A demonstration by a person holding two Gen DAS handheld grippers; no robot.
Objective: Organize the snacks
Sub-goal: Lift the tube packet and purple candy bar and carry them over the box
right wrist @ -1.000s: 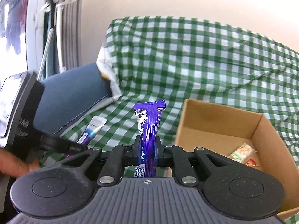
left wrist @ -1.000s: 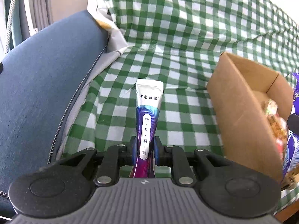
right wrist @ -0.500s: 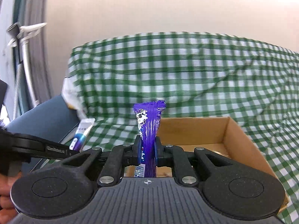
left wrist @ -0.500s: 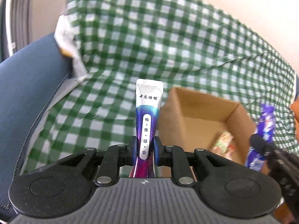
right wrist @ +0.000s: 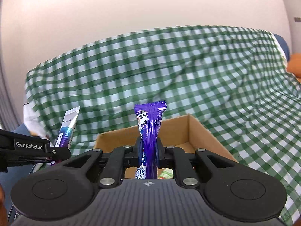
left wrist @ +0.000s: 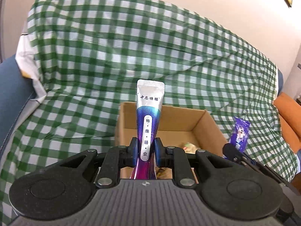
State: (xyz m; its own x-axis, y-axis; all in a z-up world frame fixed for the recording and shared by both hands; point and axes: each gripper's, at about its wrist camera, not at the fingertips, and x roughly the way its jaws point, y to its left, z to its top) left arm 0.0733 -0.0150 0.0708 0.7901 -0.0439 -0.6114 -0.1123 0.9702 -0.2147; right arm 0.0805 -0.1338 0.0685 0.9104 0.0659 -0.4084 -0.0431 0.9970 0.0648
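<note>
My left gripper [left wrist: 144,151] is shut on a slim silver and purple stick sachet [left wrist: 149,113] with Chinese print, held upright. Just beyond it lies an open cardboard box [left wrist: 205,126] with a few snack packets [left wrist: 190,146] at its bottom. My right gripper [right wrist: 148,151] is shut on a purple candy wrapper [right wrist: 149,124] with a cartoon cow, also upright over the near wall of the cardboard box [right wrist: 203,133]. In the left wrist view the purple wrapper [left wrist: 239,133] shows at the right; in the right wrist view the sachet [right wrist: 67,128] shows at the left.
The box rests on a sofa under a green and white checked cloth [left wrist: 112,56]. A blue cushion [left wrist: 11,101] lies at the left, an orange cushion [left wrist: 287,116] at the right. A plain pale wall [right wrist: 131,9] rises behind.
Both grippers rose and swung toward the box, which came from the right side to straight ahead of each. The two held packets now stand side by side over its near wall.
</note>
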